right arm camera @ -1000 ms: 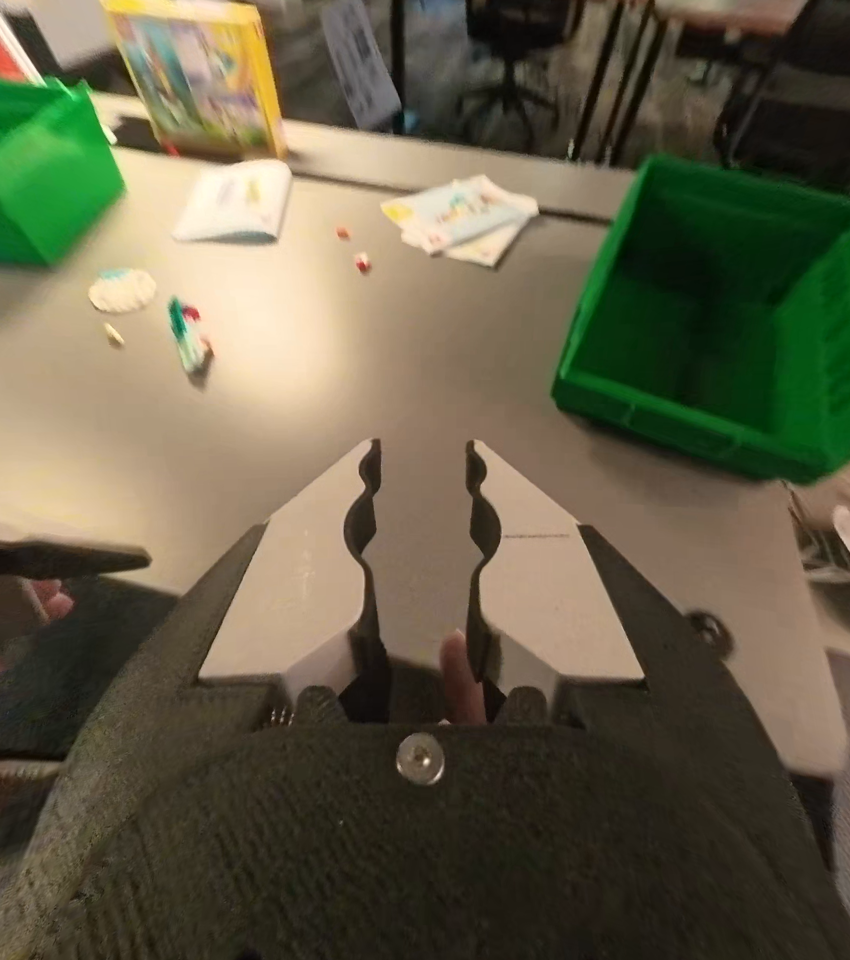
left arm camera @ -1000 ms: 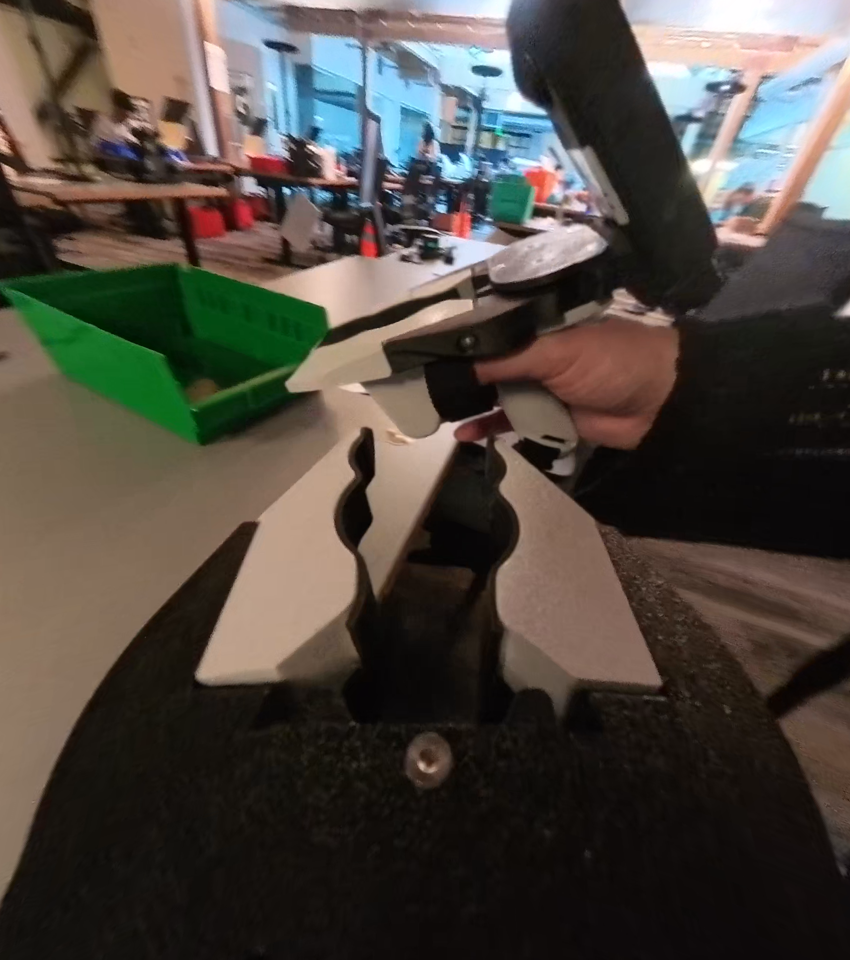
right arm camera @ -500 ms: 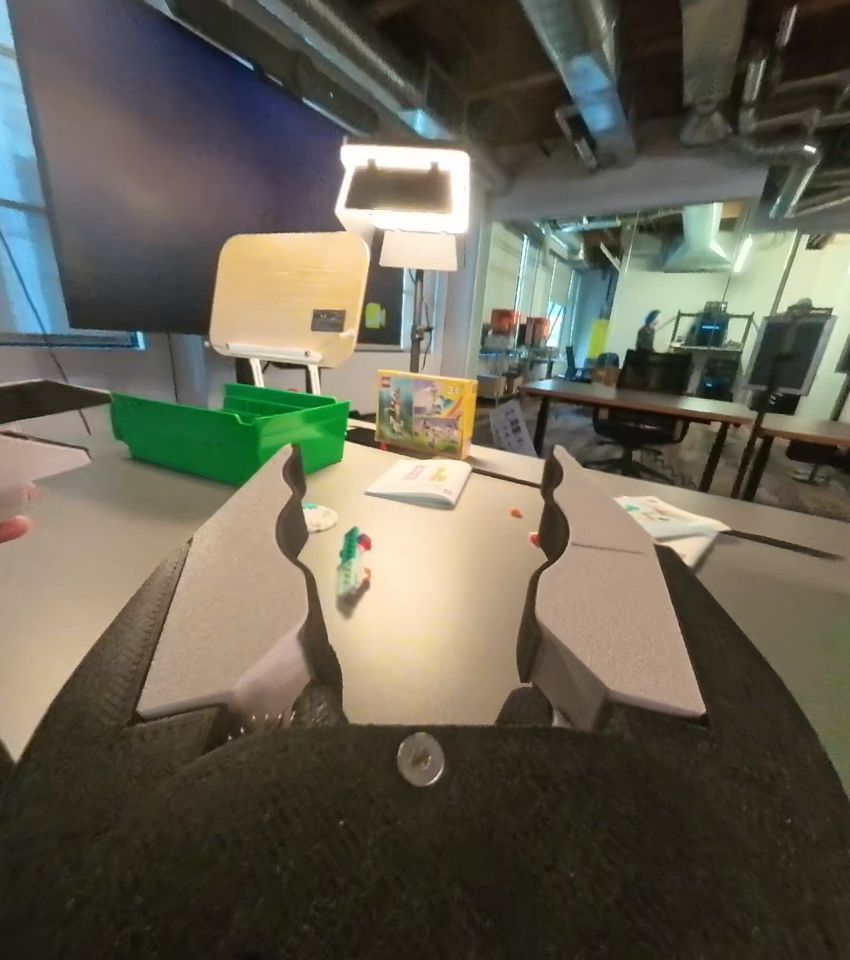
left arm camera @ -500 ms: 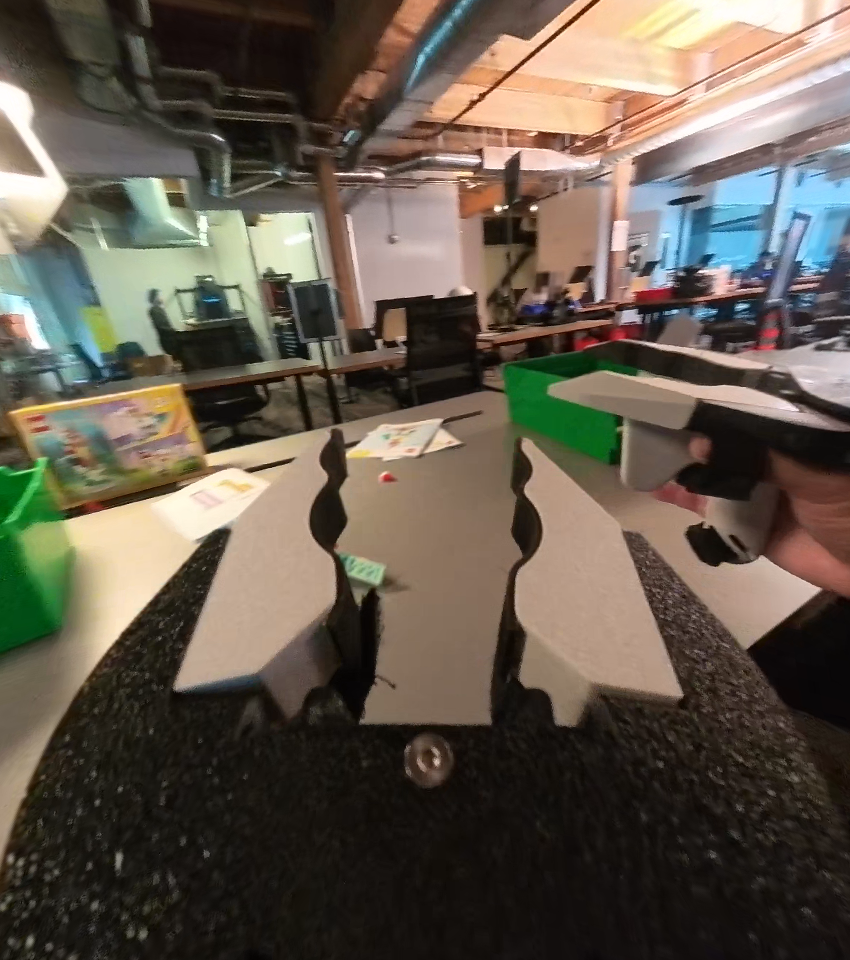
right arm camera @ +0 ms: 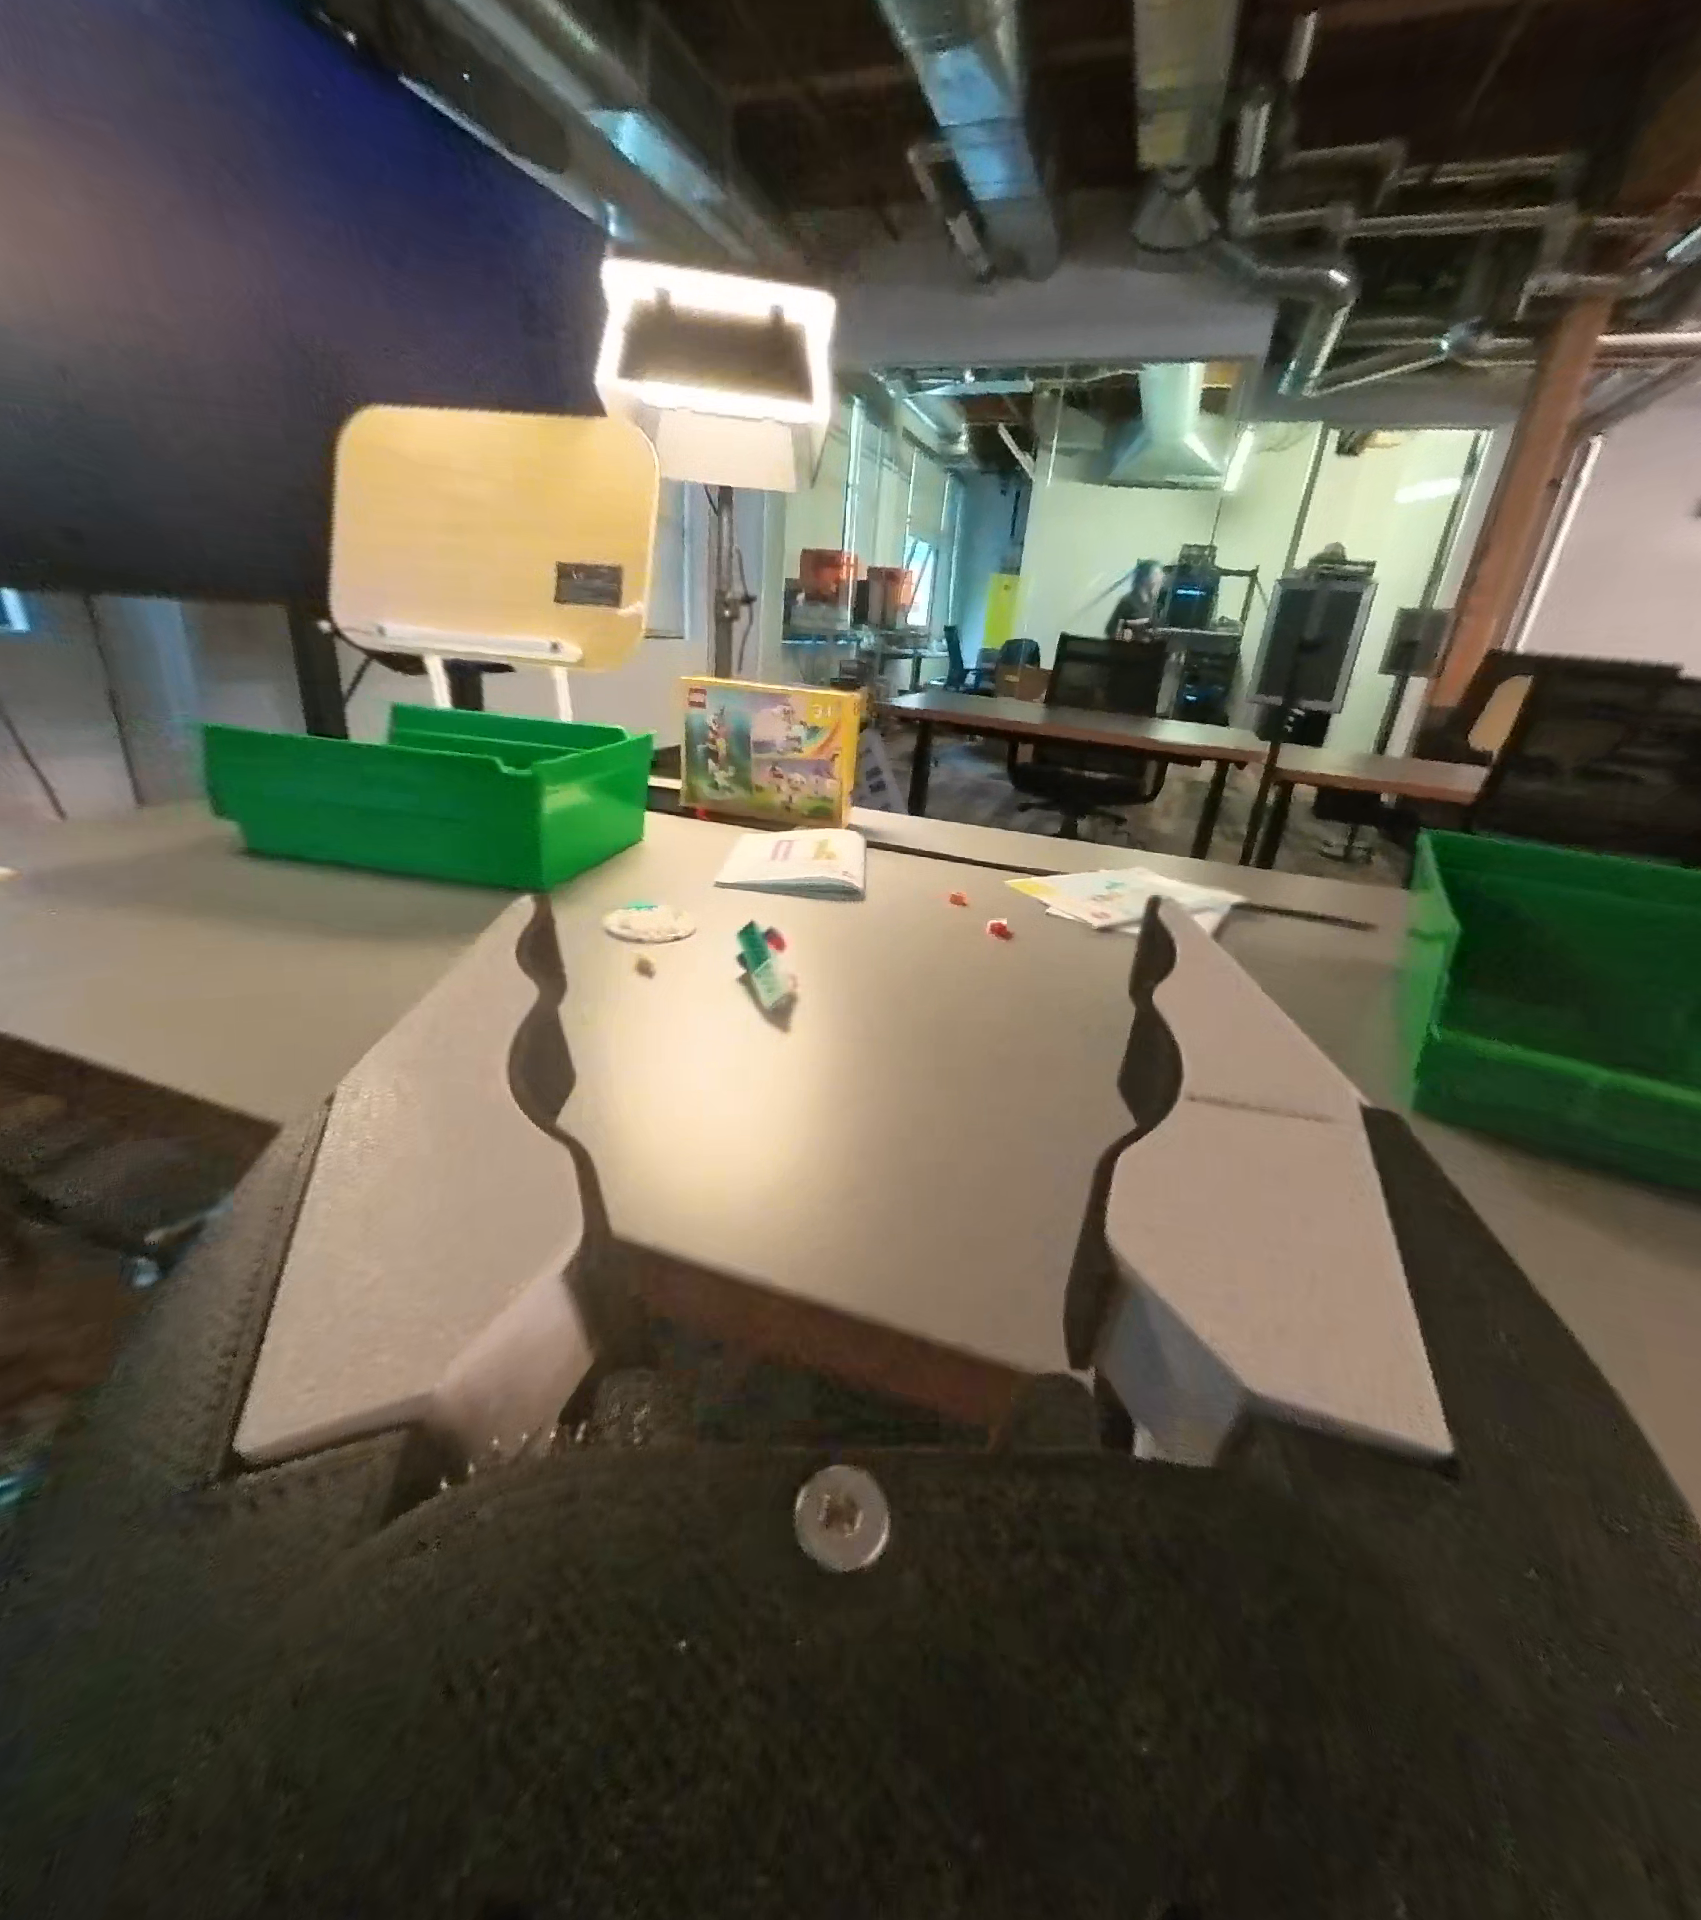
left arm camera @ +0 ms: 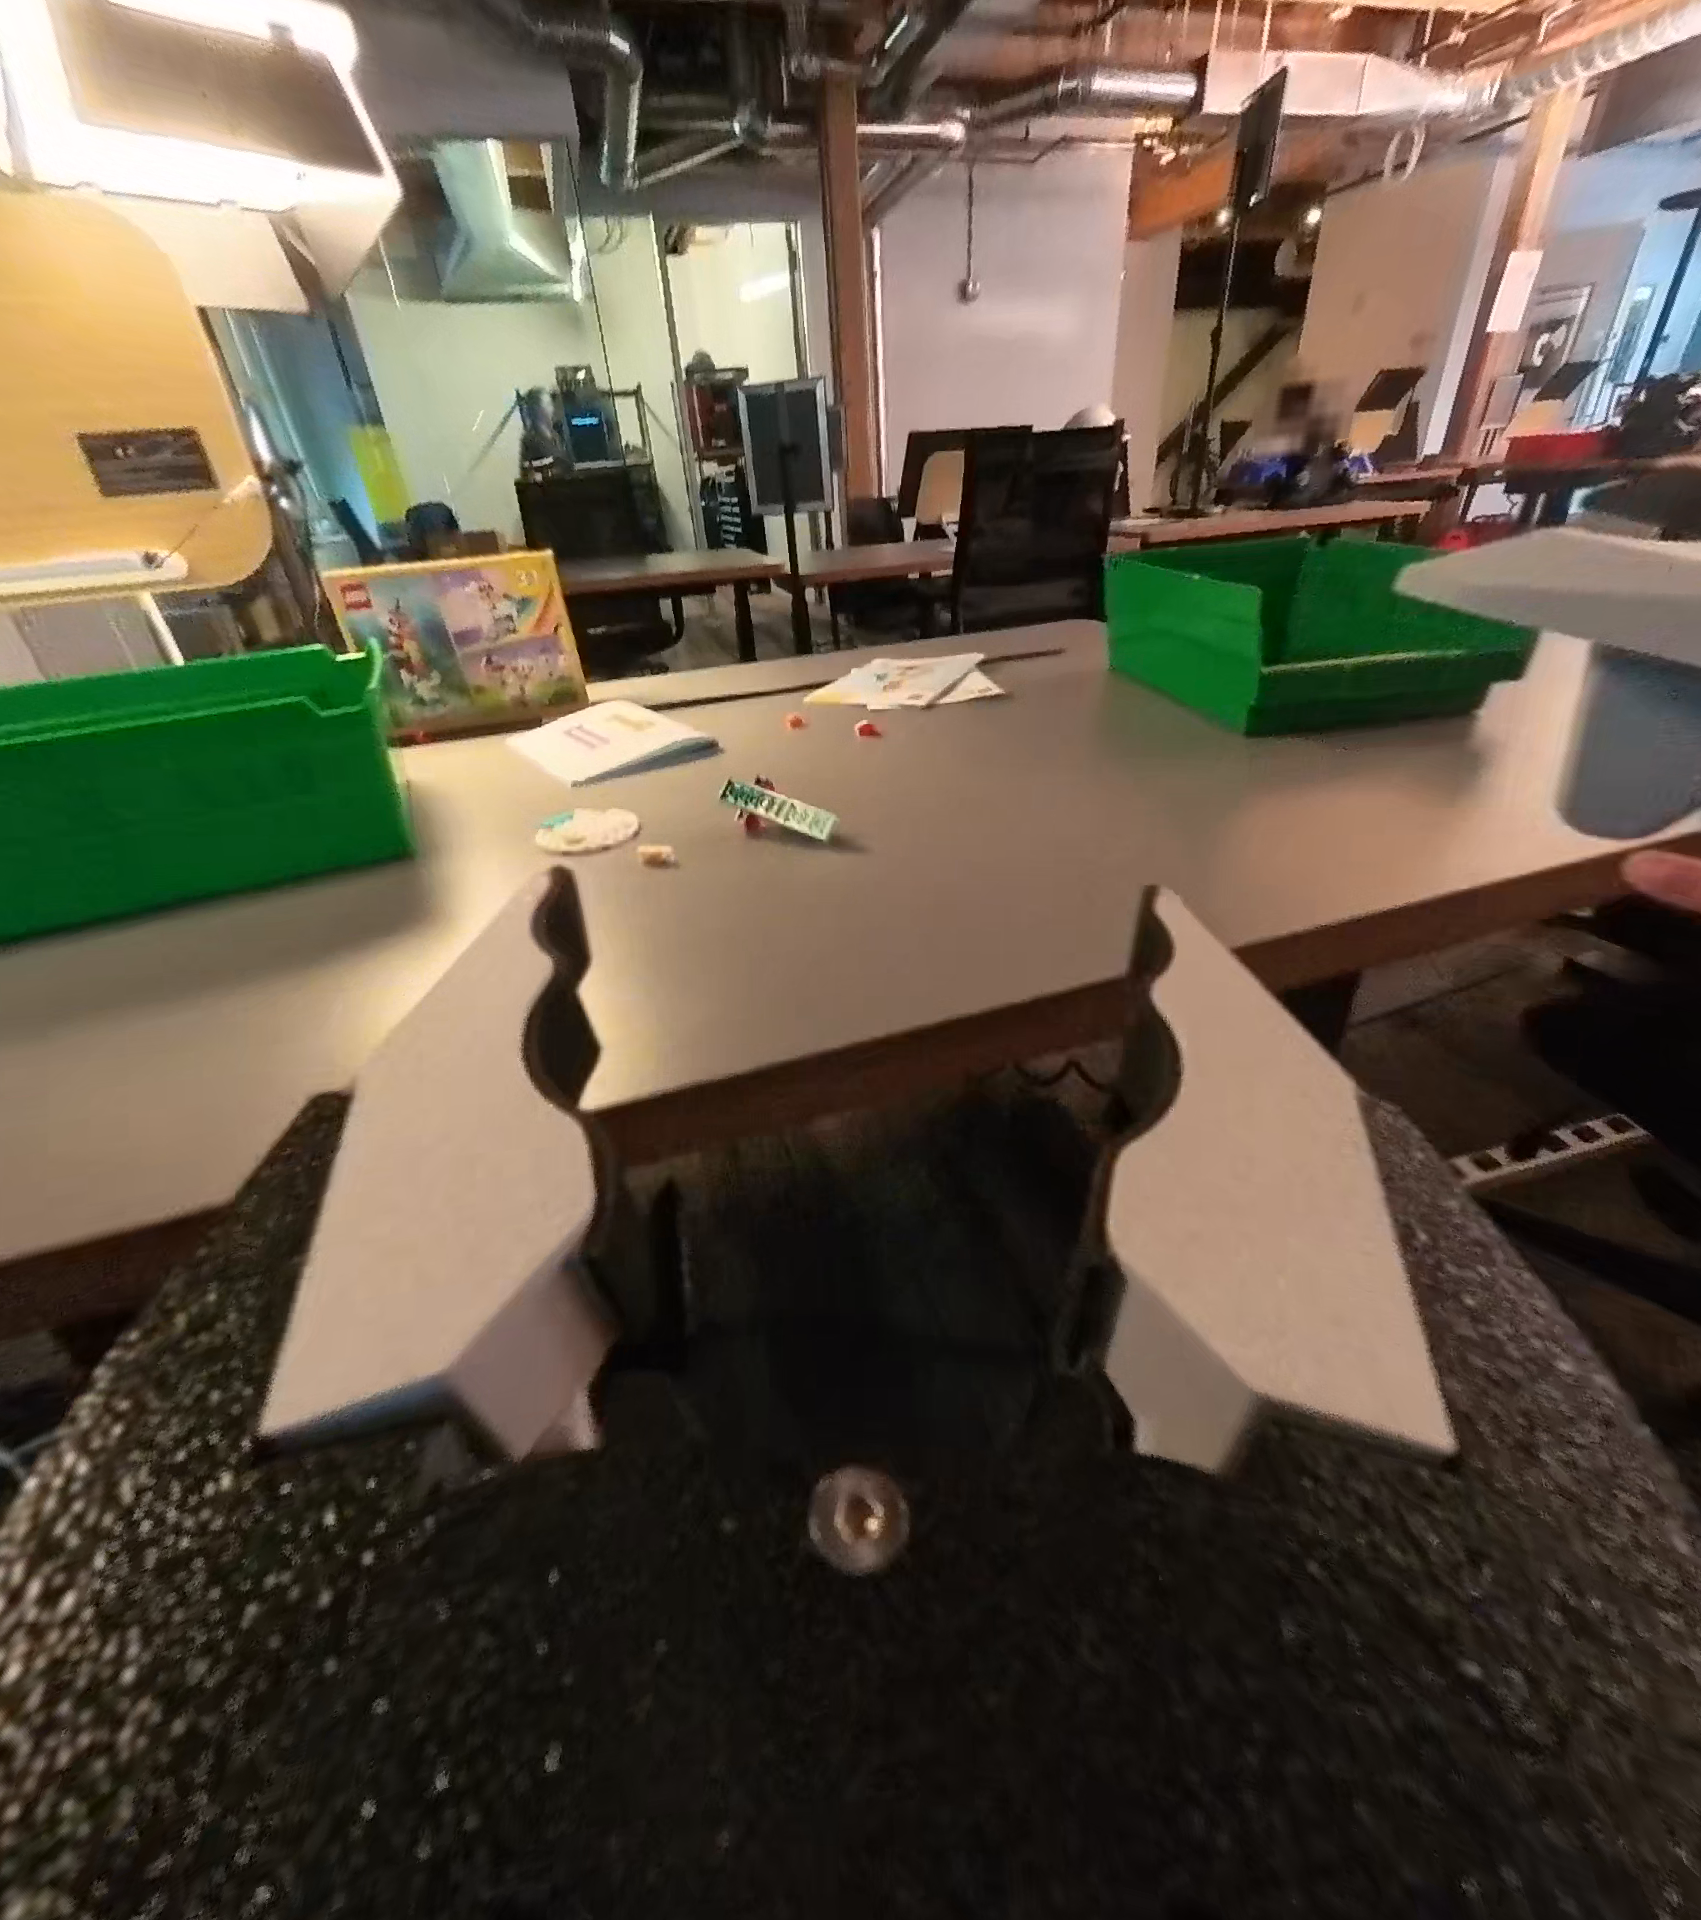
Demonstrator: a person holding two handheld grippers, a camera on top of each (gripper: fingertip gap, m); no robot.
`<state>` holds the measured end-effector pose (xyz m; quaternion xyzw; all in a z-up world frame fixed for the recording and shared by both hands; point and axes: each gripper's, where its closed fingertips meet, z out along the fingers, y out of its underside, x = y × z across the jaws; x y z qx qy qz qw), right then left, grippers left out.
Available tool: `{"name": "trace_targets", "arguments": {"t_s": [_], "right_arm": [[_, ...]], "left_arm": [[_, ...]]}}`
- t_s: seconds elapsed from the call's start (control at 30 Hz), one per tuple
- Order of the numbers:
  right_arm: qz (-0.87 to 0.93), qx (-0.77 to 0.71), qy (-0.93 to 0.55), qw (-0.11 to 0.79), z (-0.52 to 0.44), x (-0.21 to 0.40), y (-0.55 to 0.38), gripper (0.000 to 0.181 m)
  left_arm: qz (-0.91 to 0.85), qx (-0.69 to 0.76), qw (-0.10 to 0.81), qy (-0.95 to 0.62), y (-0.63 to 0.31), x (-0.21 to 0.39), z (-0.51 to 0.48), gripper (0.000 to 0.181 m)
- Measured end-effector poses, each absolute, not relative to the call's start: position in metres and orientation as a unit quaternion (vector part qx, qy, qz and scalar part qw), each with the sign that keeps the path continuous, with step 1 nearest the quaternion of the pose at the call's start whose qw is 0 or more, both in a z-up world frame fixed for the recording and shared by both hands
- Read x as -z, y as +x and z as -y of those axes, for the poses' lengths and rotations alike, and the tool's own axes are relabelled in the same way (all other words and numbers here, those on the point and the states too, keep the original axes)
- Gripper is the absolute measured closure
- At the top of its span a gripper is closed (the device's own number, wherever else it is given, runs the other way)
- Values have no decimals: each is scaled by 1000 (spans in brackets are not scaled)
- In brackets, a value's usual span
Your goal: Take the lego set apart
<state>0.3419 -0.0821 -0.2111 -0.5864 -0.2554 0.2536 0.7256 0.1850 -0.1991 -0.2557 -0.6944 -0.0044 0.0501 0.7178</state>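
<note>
Far left, a green bin (left arm camera: 139, 790) sat on the grey table (left arm camera: 1085, 831), box (left arm camera: 456, 649) just behind it. Left gripper (left arm camera: 851, 914) hovered at the near table edge, jaws spread wide, nothing between them. Ahead of it lay a white round plate (left arm camera: 586, 829) with a tan bit (left arm camera: 656, 854) beside it. Right of those was the teal lego piece (left arm camera: 778, 821), red bits attached, flat on the table mid-depth. Booklet (left arm camera: 612, 740) and leaflets (left arm camera: 903, 681) lay farther back, with two loose red bricks (left arm camera: 867, 729). Second green bin (left arm camera: 1313, 644) far right.

Right gripper (right arm camera: 841, 925) was also wide open and empty, held at the near edge. The lego piece (right arm camera: 765, 961) lay ahead, just left of its centre line, long axis running nearly away from it. For the left gripper the long axis ran crosswise. Both looked similarly far; the right seemed better lined up.
</note>
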Motion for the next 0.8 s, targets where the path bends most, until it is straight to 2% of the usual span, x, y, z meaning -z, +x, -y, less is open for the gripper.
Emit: {"name": "trace_targets", "arguments": {"t_s": [0.03, 0.17, 0.3, 0.6, 0.8], "right_arm": [[253, -255, -595, 719, 99, 213, 348, 73], [284, -218, -641, 679, 160, 232, 362, 72], [313, -198, -637, 676, 219, 234, 372, 72], [316, -217, -610, 693, 271, 234, 371, 77], [335, -222, -601, 691, 262, 240, 336, 78]], "left_arm": [[9, -49, 714, -698, 188, 254, 214, 70], [13, -64, 694, -717, 199, 252, 274, 52], [29, -62, 704, -707, 212, 244, 329, 46], [36, -111, 710, -694, 221, 251, 396, 43], [74, -175, 701, -687, 174, 264, 405, 46]]}}
